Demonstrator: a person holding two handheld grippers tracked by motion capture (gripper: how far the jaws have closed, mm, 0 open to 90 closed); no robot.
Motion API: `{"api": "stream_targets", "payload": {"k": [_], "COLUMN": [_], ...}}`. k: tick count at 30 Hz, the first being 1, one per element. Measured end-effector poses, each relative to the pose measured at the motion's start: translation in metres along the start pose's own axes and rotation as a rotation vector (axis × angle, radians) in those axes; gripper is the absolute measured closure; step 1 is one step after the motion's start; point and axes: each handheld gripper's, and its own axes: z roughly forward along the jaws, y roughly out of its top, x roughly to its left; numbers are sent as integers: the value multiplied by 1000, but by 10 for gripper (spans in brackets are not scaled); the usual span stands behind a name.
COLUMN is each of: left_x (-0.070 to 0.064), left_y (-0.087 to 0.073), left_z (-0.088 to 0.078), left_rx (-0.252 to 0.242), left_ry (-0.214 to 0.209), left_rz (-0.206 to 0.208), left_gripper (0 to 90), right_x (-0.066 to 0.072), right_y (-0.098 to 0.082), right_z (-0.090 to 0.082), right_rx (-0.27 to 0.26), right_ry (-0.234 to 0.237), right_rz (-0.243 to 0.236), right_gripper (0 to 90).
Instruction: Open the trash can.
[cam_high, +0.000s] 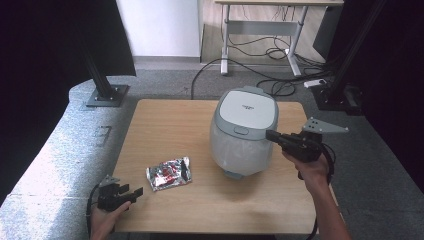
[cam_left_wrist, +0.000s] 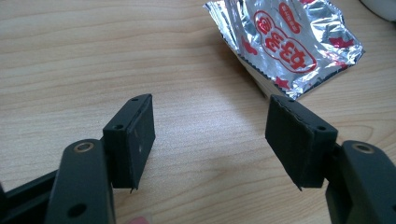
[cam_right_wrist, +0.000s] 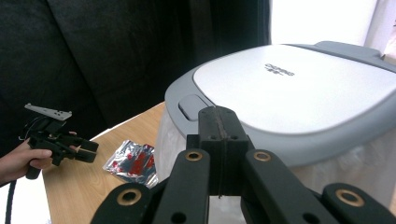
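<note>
Up close, left gripper (cam_left_wrist: 210, 140) jaws spread before foil packet (cam_left_wrist: 289, 42); right gripper (cam_right_wrist: 218, 135) jaws pressed together beside rice cooker (cam_right_wrist: 299, 88).

A grey-and-white rice cooker (cam_high: 245, 131) stands on the wooden surface (cam_high: 170, 120), lid down. The right claw (cam_high: 272, 135), jaws together, sits at its right side by the lid's edge. A foil packet (cam_high: 168, 173) lies to its lower left; the left claw (cam_high: 136, 192) rests beyond that, near the surface's front-left corner.

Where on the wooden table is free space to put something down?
The table is bare along its far-left part, behind the foil packet. The near edge is also bare, between the left claw and the right forearm. It is crowded where the right claw meets the rice cooker.
</note>
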Motion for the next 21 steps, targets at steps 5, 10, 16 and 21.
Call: {"api": "stream_targets", "payload": {"k": [5,10,16,21], "left_x": [-1,0,-1,0], "left_y": [0,0,0,0], "left_z": [0,1,1,1], "left_rx": [2,4,7,8], "left_ry": [-2,-3,-4,-5], "left_rz": [2,4,9,10], "left_gripper": [333,333,333,333], "right_x": [0,0,1,2], "right_y": [4,6,8,9], "right_z": [14,28,42,51], "right_rx": [17,33,41,48], "right_ry": [17,46,53,57], "right_rz": [8,23,26,31], "right_gripper": [894,894,894,894]}}
